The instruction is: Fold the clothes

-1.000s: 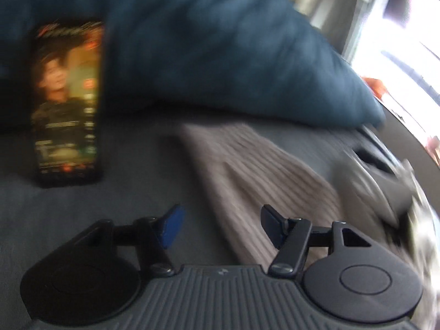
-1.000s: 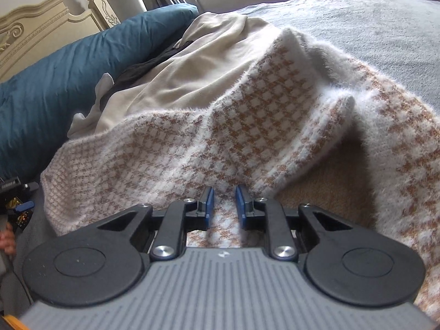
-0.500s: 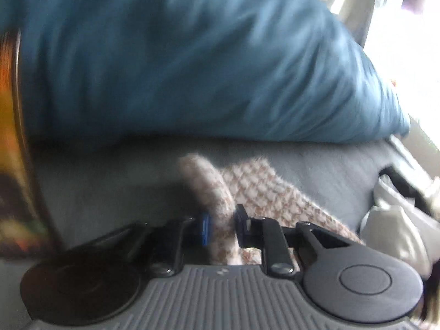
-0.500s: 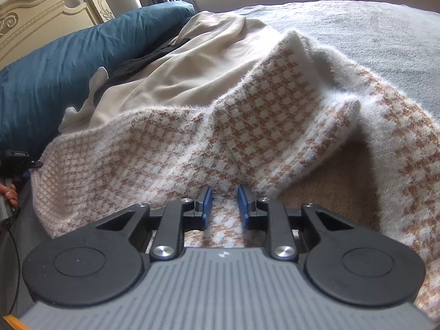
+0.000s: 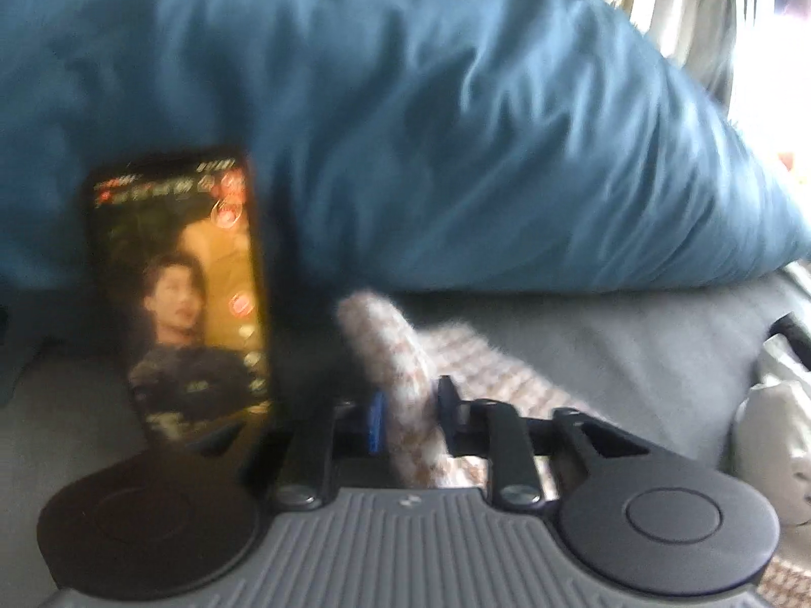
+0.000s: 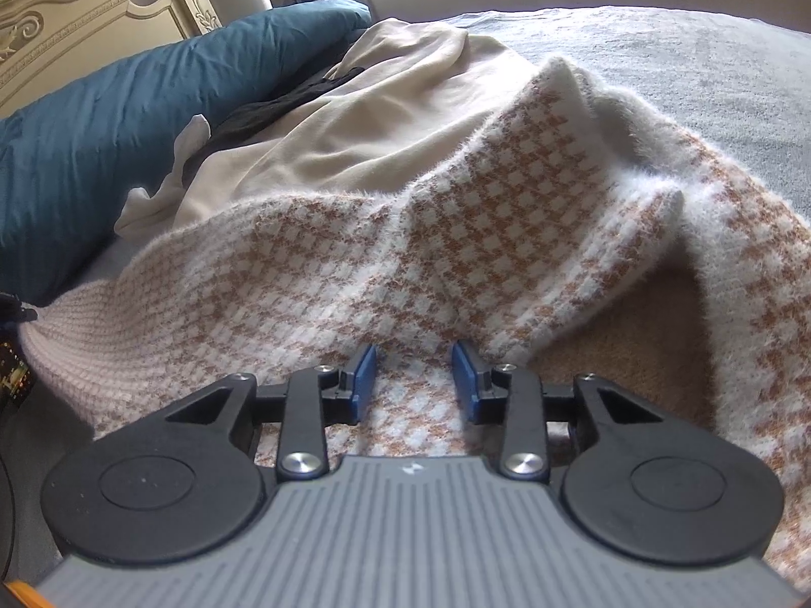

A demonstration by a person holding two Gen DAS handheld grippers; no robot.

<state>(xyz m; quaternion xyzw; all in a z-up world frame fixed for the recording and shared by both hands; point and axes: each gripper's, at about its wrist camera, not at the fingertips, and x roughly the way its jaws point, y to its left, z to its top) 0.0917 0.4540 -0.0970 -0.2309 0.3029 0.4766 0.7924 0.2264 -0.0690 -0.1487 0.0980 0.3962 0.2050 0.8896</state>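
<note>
A fuzzy white-and-tan checked sweater (image 6: 456, 233) lies spread and rumpled on the grey bed. In the left wrist view a rolled edge of this sweater (image 5: 385, 334) stands up between the pads of my left gripper (image 5: 409, 413). The pads pinch it while the jaws are opening slightly. In the right wrist view my right gripper (image 6: 414, 377) hovers low over the sweater's near part. Its jaws are opening, and the knit lies flat below the gap with no pad pressing on it. The sweater's right side folds over, showing a tan inside.
A big teal pillow (image 5: 405, 126) lies just beyond the left gripper, with a lit phone (image 5: 187, 304) propped against it. A beige garment (image 6: 355, 116) and a black one (image 6: 263, 116) lie behind the sweater. A carved cream headboard (image 6: 76, 25) stands far left, above the grey bedspread (image 6: 684, 66).
My left gripper shut on the sweater's rolled edge and rose with it, swinging back toward the phone. The right gripper's jaws widened over the sweater, whose left end stretched out.
</note>
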